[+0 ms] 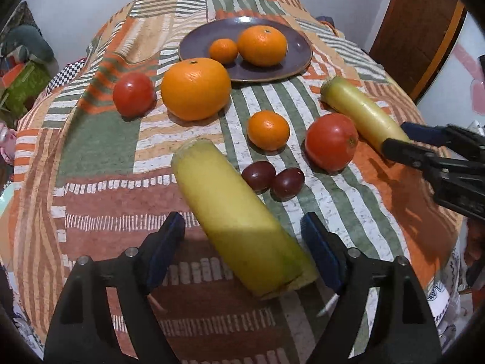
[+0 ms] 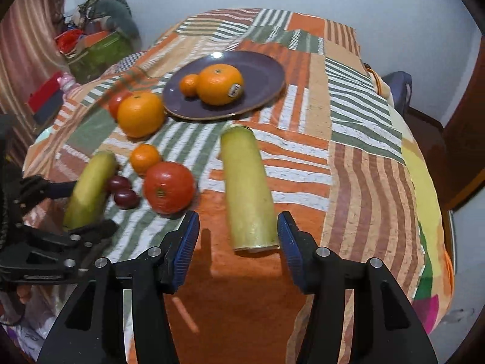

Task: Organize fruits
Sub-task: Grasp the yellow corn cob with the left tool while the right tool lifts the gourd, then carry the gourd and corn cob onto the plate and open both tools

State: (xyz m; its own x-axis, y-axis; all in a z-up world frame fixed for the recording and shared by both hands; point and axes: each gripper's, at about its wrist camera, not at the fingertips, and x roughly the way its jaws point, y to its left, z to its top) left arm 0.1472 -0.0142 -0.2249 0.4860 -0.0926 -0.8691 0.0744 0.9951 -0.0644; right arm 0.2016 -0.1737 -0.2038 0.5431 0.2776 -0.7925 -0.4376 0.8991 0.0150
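Both hand-held grippers open | left hand-held gripper (image 1: 242, 242) straddles near cucumber (image 1: 236, 227), right hand-held gripper (image 2: 238, 239) straddles far-right cucumber (image 2: 247, 188) | we'd center, then squeeze gently.

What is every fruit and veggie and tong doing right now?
Round purple plate: holds two oranges.
Big loose orange: on the cloth.
Near yellow-green squash: lying between the open left tongs.
Far yellow-green squash: lying between the open right tongs.

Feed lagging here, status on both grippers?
Left gripper open around near yellow-green cylinder. Right gripper open around far one. Purple plate unobstructed.
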